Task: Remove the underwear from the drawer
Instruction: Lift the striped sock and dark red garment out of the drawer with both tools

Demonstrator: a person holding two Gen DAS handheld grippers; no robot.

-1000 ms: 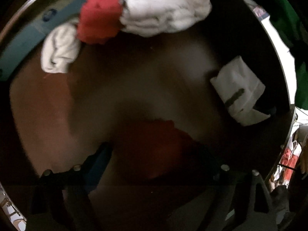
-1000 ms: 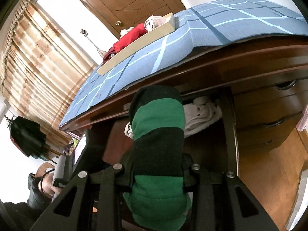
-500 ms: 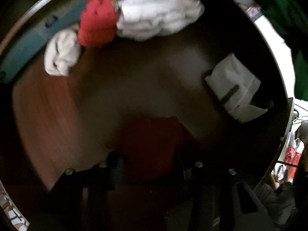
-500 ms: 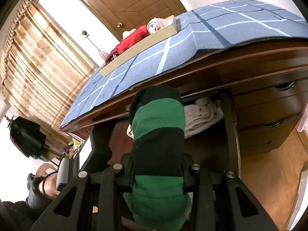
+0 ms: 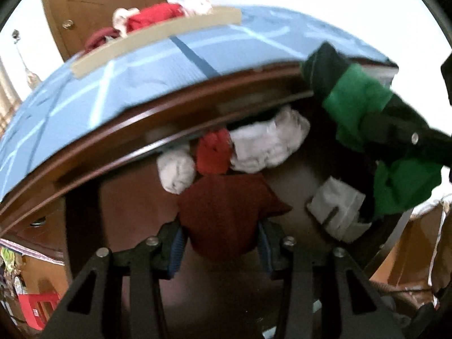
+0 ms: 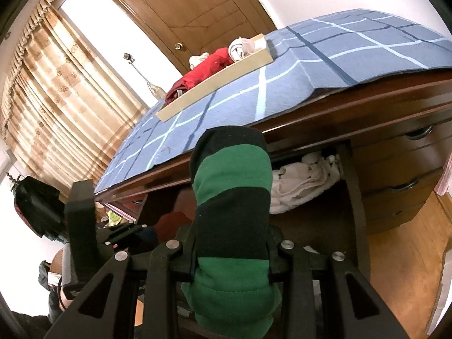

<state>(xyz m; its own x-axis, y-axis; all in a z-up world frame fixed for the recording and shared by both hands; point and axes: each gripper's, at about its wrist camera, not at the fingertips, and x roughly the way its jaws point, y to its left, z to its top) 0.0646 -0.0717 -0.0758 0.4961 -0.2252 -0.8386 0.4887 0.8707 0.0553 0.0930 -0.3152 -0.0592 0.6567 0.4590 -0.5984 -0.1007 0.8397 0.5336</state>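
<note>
My left gripper (image 5: 220,240) is shut on dark red underwear (image 5: 223,212) and holds it just outside the open drawer (image 5: 127,195). Inside the drawer lie a white roll (image 5: 176,171), a bright red piece (image 5: 213,152), a white bundle (image 5: 268,144) and a folded white piece (image 5: 337,212). My right gripper (image 6: 230,240) is shut on green and black striped underwear (image 6: 231,197), held in front of the drawer (image 6: 319,214); it also shows in the left wrist view (image 5: 364,107). The left gripper shows at the lower left of the right wrist view (image 6: 124,234).
The dresser top carries a blue checked cloth (image 6: 325,65) with a beige tray (image 6: 214,84) of red and white clothes on it. Closed drawers with handles (image 6: 404,186) are to the right. A wooden door (image 6: 197,8) and curtains (image 6: 56,93) stand behind.
My left gripper has pulled back and up out of the drawer with the dark red underwear in it. My right gripper has risen slightly with the green striped piece.
</note>
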